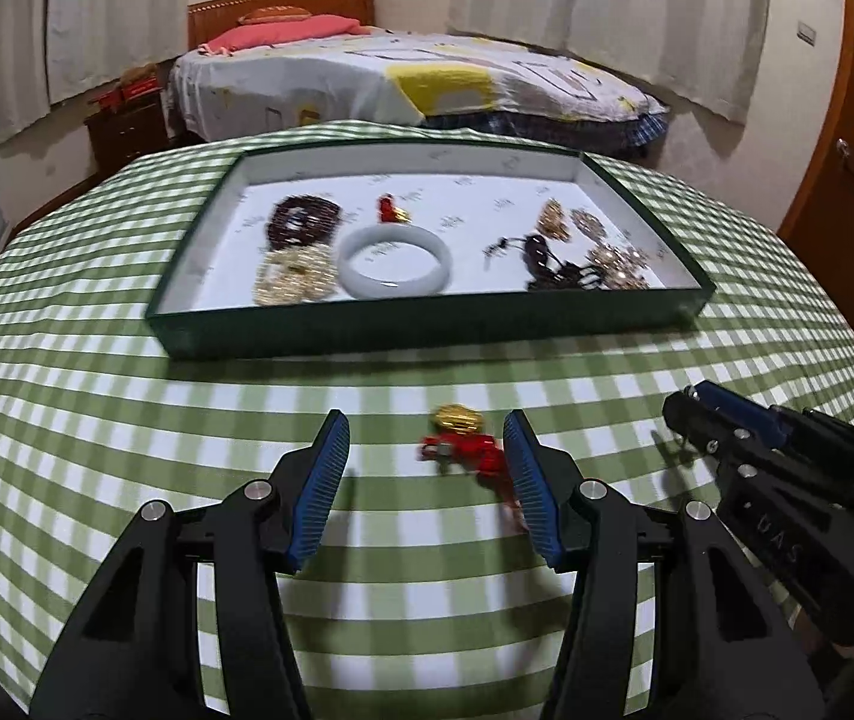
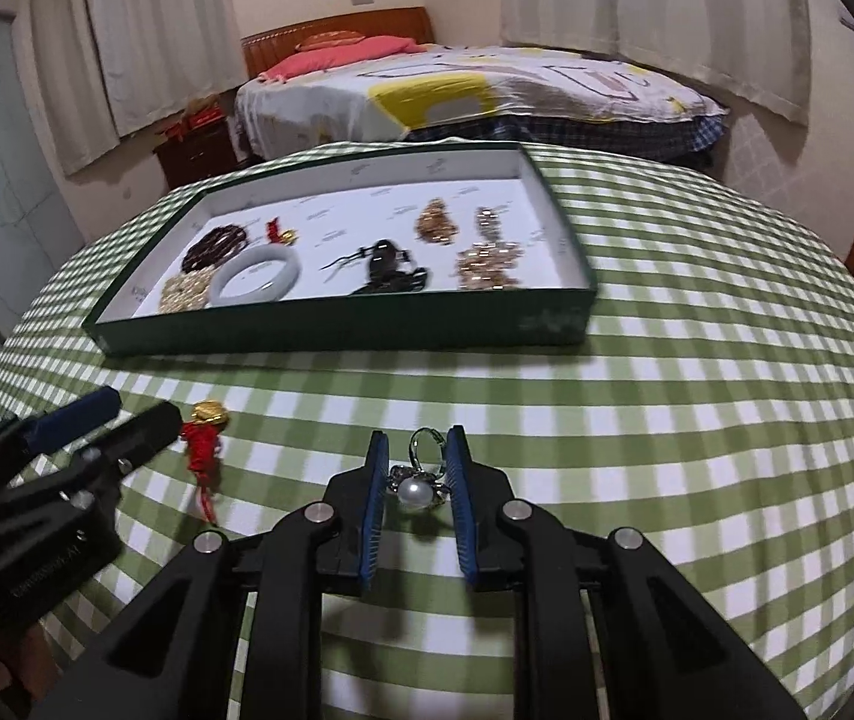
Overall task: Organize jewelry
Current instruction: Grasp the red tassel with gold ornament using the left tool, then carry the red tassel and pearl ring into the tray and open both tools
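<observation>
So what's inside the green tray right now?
In the tray: a white bangle, dark beads, gold chain pile, a red-gold charm, a dark tangled piece and gold pieces at right. The near wall hides the floor's front edge.

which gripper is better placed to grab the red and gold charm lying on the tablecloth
Left. The left gripper stands open with the red and gold charm between its fingers, while the right gripper already brackets the pearl ring.
</observation>
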`<state>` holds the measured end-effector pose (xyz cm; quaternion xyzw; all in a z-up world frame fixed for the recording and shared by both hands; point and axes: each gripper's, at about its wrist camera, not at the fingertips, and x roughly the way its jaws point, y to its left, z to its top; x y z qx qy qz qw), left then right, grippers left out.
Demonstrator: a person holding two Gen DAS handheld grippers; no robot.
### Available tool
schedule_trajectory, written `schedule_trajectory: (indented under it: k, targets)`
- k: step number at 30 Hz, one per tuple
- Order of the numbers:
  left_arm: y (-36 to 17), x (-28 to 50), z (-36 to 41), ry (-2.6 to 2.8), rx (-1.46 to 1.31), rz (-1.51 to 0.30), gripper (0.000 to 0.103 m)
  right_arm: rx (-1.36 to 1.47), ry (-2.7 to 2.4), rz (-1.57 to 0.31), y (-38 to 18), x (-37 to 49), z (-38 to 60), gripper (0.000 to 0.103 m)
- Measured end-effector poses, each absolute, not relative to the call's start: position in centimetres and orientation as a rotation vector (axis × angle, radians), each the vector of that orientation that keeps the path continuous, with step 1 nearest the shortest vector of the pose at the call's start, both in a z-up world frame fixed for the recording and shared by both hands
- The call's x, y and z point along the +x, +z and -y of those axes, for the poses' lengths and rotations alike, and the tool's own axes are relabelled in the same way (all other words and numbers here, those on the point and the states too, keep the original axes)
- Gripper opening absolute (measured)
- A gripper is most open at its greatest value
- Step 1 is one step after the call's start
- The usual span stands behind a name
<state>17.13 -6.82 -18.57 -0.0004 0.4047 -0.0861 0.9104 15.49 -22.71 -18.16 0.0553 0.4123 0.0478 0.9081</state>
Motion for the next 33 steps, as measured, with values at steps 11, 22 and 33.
schedule_trajectory:
  k: [11, 22, 33]
  targets:
    - [-20.2, 18.0, 7.7, -0.200, 0.004, -0.881, 0.031, 0.148, 0.101, -0.849, -18.3, 15.5, 23.1, 0.021]
    - [-20.1, 17.6, 6.7, -0.221, -0.045, -0.875, 0.013, 0.142, 0.115, -0.832, -17.7, 15.2, 22.7, 0.021]
    - [-17.5, 16.9, 6.2, -0.211, -0.038, -0.808, 0.012, 0.132, 0.131, -0.782, -15.9, 14.6, 22.3, 0.021]
